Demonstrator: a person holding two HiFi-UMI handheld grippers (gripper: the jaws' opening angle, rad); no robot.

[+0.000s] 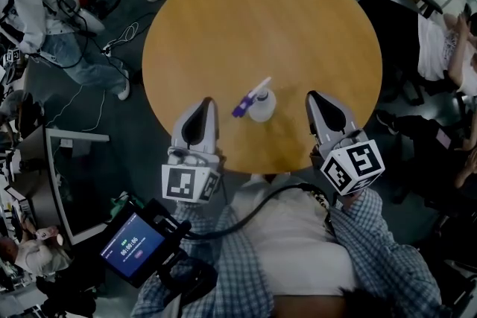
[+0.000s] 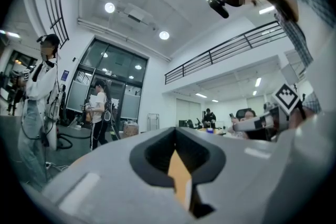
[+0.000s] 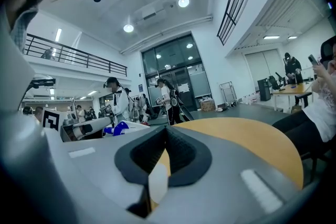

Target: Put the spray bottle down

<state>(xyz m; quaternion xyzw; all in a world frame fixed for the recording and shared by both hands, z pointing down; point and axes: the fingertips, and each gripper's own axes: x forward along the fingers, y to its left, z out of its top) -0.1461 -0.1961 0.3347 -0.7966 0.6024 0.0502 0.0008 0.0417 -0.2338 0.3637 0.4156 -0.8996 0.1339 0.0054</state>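
A clear spray bottle point(image 1: 262, 106) with a white and purple spray head stands on the round wooden table point(image 1: 283, 18), close to its near edge. Nothing holds it. My left gripper point(image 1: 206, 102) lies to the bottle's left, jaws shut and empty, a short gap away. To the bottle's right is my right gripper point(image 1: 314, 97), also shut with nothing in it. The left gripper view shows closed jaws point(image 2: 176, 131) and the right gripper point(image 2: 262, 122) across from them. In the right gripper view the jaws point(image 3: 165, 131) are closed, and the bottle's purple head point(image 3: 118, 128) shows at left.
A seated person point(image 1: 440, 48) is at the table's right side. More people point(image 1: 52, 33) and cables point(image 1: 112, 48) are on the floor at left. A tablet point(image 1: 138, 246) hangs at my lower left. The table's far half carries nothing.
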